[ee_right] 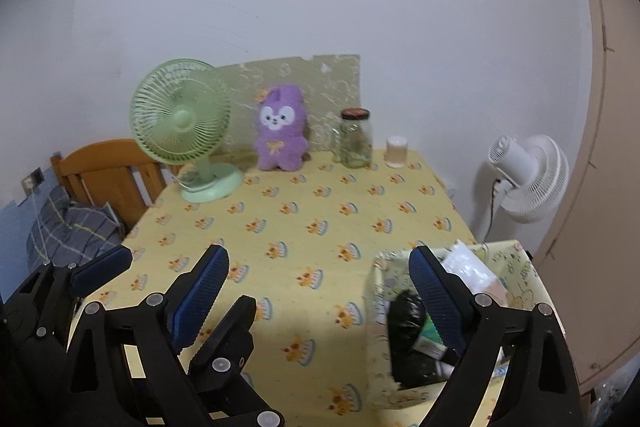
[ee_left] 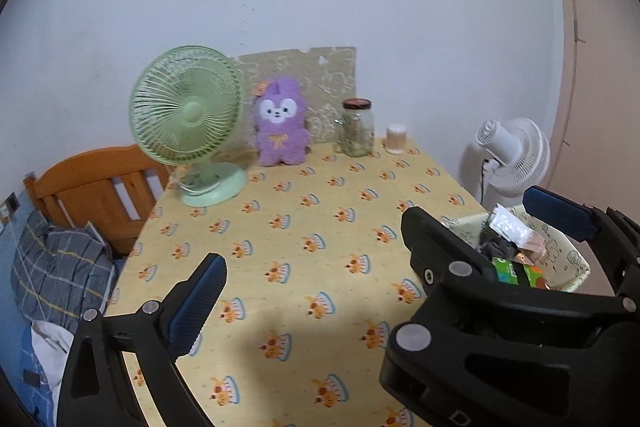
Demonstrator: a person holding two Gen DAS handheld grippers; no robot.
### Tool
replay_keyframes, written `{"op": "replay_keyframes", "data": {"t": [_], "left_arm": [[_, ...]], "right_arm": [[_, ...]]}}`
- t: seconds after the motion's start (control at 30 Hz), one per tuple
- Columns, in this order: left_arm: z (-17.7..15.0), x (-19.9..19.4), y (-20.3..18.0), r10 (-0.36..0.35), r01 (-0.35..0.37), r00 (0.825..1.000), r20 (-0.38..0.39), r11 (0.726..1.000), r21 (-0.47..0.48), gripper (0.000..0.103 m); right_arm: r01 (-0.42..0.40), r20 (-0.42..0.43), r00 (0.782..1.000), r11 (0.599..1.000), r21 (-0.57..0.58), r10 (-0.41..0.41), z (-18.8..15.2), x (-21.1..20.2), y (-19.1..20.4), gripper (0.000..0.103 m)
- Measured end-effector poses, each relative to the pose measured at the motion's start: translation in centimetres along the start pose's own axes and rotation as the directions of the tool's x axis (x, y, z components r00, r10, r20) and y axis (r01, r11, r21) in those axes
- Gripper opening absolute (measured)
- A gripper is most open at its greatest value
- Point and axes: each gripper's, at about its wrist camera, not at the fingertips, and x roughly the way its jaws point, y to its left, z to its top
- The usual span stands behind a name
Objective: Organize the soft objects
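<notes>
Plush toy (ee_right: 281,131) stands between fan (ee_right: 180,115) and jar (ee_right: 355,139).

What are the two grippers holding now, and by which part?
Nothing is held. The left gripper and the right gripper are both open, with only the tablecloth seen between their fingers.

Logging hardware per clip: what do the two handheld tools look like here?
Both match: the left tool and the right tool have matte black plastic scissor-style linkages joined by round silver rivets, and fingers faced with ribbed dark blue pads. No cables, sleeves or hands show; a pale letter-like mark sits low on one black housing.
</notes>
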Motion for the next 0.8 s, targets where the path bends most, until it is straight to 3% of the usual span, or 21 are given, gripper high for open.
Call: {"op": "replay_keyframes", "data": {"t": [0.33, 0.8], "left_arm": [[-0.2, -2.2, 2.7, 0.062, -0.06, 0.997, 0.041, 0.997, -0.049, 0.1], [-0.3, -5.8, 4.5, 0.126, -0.115, 0.985, 0.119, 0.988, -0.101, 0.103]], "right_arm": [[-0.029, 0.034, 0.999, 0.999, -0.021, 0.029, 0.6, -1.8, 2.6, 0.094], [-0.019, 0.117, 0.993, 1.0, -0.016, 0.021, 0.9, -5.2, 2.3, 0.094]]}}
